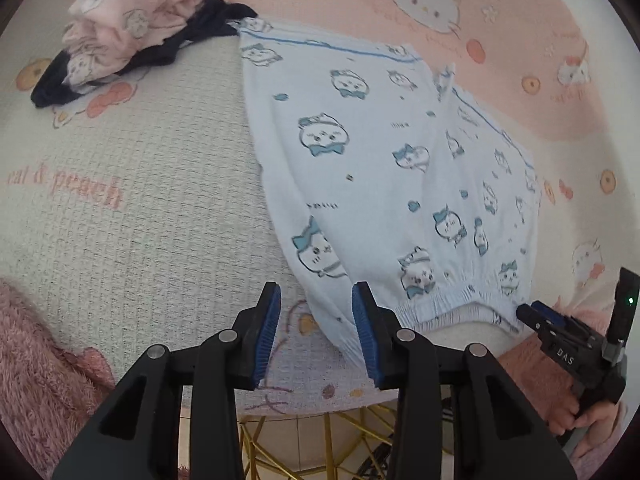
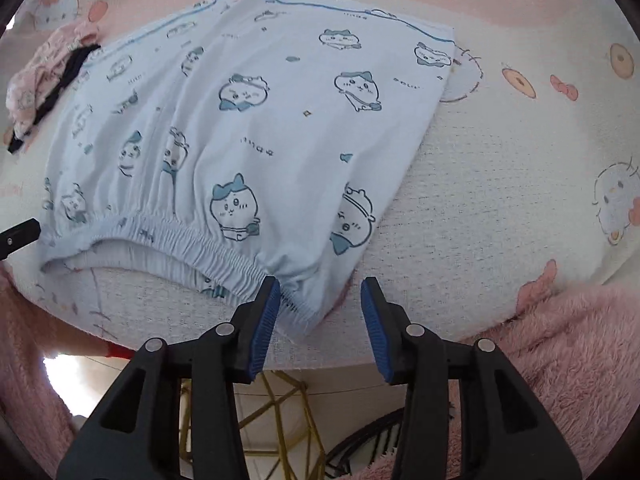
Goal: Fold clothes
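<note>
Waistband nearest, shorts lengthwise away.

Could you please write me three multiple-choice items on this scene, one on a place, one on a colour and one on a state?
1. Where does the pile of pink and dark clothes lie?
A. far side, beyond the shorts' hems
B. on the waistband
C. on the floor

2. What colour are the printed shorts?
A. red
B. light blue
C. black

3. How does the right gripper stand?
A. shut on the pile
B. out of view
C. open at the waistband corner

Answers: 1 A, it sits past the hems; 2 B, pale blue cloth; 3 C, pads apart.
</note>
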Demonstrator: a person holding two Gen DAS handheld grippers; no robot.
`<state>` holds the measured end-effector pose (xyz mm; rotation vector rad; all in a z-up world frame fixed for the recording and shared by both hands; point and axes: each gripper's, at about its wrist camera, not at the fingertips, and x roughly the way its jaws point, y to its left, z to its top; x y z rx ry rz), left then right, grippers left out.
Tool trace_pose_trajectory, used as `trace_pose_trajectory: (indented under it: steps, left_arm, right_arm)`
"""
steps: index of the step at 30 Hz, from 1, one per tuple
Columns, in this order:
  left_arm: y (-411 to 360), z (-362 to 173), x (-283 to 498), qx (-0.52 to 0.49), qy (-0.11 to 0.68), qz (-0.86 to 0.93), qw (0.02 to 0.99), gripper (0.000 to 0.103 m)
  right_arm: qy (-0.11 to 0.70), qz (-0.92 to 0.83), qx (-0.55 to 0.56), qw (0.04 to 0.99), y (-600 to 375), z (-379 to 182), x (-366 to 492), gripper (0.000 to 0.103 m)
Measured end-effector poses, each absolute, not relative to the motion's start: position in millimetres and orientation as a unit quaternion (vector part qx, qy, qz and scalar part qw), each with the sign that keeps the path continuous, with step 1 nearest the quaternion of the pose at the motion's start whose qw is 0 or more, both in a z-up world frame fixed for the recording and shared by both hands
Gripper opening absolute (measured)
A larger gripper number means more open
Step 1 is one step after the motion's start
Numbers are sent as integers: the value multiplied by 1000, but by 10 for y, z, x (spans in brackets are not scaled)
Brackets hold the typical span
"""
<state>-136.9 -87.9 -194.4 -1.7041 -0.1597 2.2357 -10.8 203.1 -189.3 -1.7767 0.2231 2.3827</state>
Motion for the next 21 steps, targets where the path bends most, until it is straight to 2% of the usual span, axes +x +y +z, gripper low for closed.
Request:
trace_pose_trajectory:
  steps: [4, 10, 12, 14, 16, 21]
  left_arm:
    - [-677, -1945, -1362, -588, -11, 788, 184, 39]
    - [-347, -2064, -1175, -585, 115, 779, 196, 39]
    - [-357, -2115, -1103, -591, 152, 771, 182, 44]
    - [-469, -2098, -1108, -609, 150, 762, 162, 55]
    - [-580, -2042, -1144, -620, 125, 758, 159, 56]
    - [-693, -1748, -1294, -590, 51, 786, 177, 56]
  right_arm:
    - [54, 835, -544, 61, 1821, -1713, -240, 42]
    - [6, 803, -594, 47, 1577, -2044, -446, 42]
    - [10, 801, -596, 48, 1640, -2041, -328, 42]
    - [28, 788, -612, 60, 1776, -2021, -249, 42]
    - [47, 776, -624, 83, 1916, -2017, -186, 47]
    - [59, 799, -594, 76, 1904, -1831, -188, 47]
